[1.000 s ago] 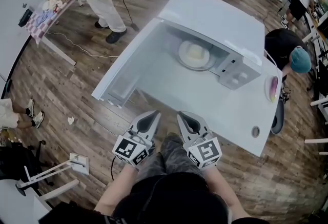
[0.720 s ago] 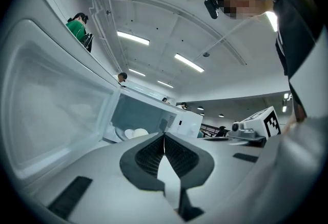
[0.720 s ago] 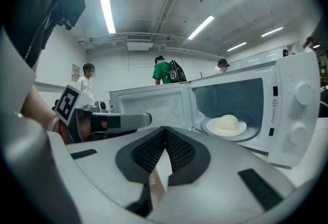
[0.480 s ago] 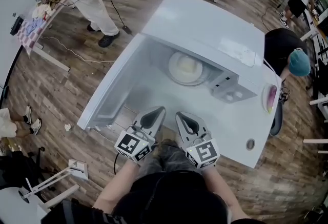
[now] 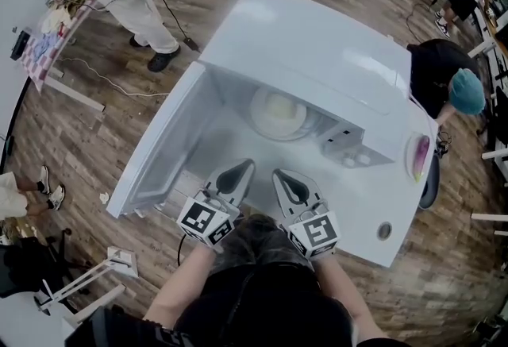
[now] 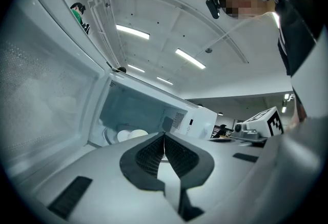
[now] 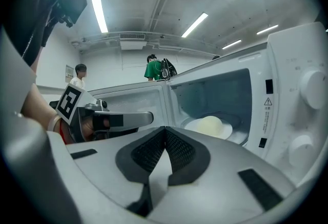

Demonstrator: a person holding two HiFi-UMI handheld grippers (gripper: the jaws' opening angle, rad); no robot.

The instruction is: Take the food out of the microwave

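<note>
The left tongs and right tongs are both closed and empty, near the open microwave. The food sits on its plate far inside (untouched). If the tongs go in closed, they may shove the plate rather than grip it.

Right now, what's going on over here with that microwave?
A person holds a claw in each hand, facing a white microwave whose door stands open on the left. Inside, a pale mound of food sits on a plate. The left claw and right claw are both shut and empty, side by side in front of the opening. The food has not been touched yet.
</note>
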